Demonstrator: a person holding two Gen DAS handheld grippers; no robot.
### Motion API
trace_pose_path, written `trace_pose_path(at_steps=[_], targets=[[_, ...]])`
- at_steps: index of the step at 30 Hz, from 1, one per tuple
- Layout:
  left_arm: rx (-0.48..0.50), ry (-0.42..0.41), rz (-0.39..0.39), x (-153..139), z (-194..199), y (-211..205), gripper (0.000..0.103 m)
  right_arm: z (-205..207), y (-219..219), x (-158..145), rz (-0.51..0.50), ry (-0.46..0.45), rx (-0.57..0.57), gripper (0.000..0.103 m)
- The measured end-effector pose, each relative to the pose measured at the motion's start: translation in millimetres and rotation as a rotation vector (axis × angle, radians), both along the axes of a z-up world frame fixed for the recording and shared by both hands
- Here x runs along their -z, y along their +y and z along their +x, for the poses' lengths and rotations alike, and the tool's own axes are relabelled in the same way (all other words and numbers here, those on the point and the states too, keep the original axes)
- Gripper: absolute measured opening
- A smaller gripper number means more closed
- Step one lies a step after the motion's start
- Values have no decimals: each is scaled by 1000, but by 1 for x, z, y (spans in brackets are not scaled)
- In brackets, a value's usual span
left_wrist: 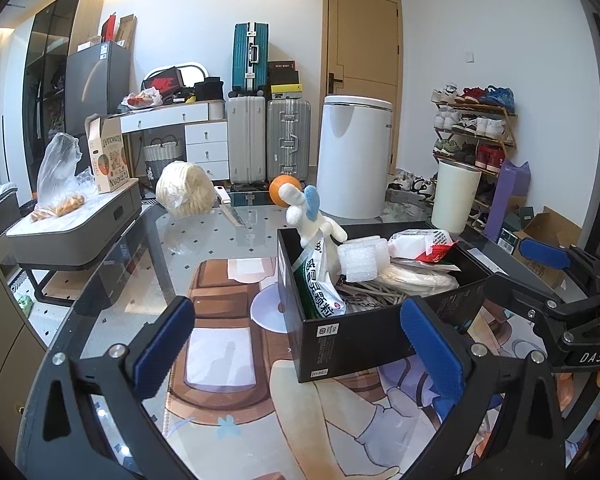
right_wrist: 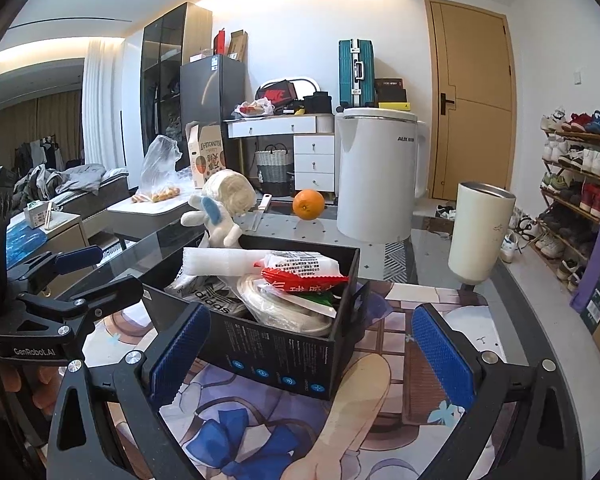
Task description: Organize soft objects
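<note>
1. The white plush toy (left_wrist: 306, 216) with a blue ear leans over the far-left rim of the black box (right_wrist: 284, 364) on the glass table (left_wrist: 204, 240).
2. Inside, an "adidas" bag (right_wrist: 210, 300) lies beside a foam roll (right_wrist: 216, 262) and red-and-white packets (right_wrist: 300, 272).
3. Both the left gripper (left_wrist: 296, 344) and right gripper (right_wrist: 312, 354) hang spread apart, empty, near the box.
4. Farther off, a white "AUX" appliance (right_wrist: 376, 176) stands right of an orange (right_wrist: 308, 205).

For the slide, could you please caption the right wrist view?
Open right claw faces a black box of soft packets, plush toy behind.
</note>
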State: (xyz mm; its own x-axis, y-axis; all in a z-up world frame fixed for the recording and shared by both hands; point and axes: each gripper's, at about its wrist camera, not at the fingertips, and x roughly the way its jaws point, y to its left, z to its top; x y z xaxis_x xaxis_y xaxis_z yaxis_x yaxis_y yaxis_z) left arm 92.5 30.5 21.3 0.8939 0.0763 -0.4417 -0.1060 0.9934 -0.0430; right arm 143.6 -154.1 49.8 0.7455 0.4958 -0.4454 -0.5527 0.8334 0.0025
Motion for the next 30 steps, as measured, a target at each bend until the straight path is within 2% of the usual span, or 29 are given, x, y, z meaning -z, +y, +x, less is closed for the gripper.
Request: trace_pose_path(at_steps=[13,30], targets=[[-22,-8,21,-1,-1,-2,103,-4,-4,-1,13,-25,0,102],[-33,-14,2,0,-2,4,103,-4,-3,-1,13,-18,0,102]])
